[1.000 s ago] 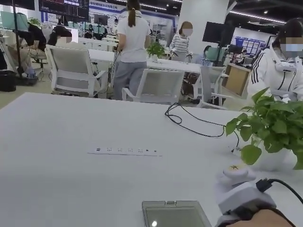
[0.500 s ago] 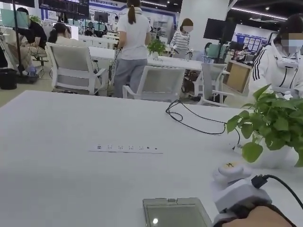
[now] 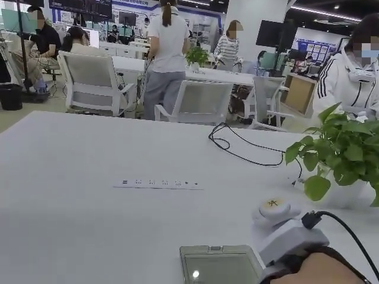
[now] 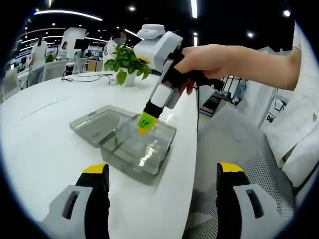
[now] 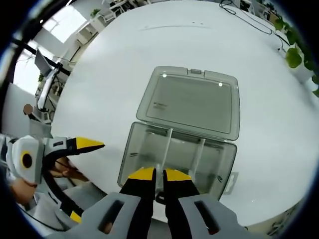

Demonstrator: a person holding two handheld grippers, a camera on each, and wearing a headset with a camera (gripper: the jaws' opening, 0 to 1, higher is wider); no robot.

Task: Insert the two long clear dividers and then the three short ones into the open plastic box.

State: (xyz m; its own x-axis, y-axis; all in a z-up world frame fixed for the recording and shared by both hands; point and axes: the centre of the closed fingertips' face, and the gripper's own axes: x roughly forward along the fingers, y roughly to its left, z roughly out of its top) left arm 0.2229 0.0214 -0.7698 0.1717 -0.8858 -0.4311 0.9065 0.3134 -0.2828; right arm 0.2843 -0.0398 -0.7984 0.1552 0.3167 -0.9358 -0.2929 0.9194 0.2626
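Clear plastic box (image 5: 130, 149) sits at the table's (image 5: 99, 74) near edge, its lid (image 5: 192, 102) lying open beyond. Right gripper (image 5: 159, 175) jaws pinch the left long divider (image 5: 166, 144). The right long divider (image 5: 199, 152) already stands inside. Left gripper (image 4: 162, 169) jaws gape, empty. The short dividers seem still to go.

Open-plan office. Wide white table (image 3: 71, 177) in foreground, row of flush sockets (image 3: 159, 184) set in top, black cable (image 3: 243, 151) looping toward potted plant (image 3: 343, 154) at right edge. Behind, white office chairs (image 3: 89, 83) stand by long white desks (image 3: 130, 64); several people stand or sit among them. Dark wall screens (image 3: 80, 7) hang high, white column (image 3: 254, 18) at centre, beige floor (image 3: 29, 115) below. Ceiling dark, lit by strip lights (image 4: 65, 12).
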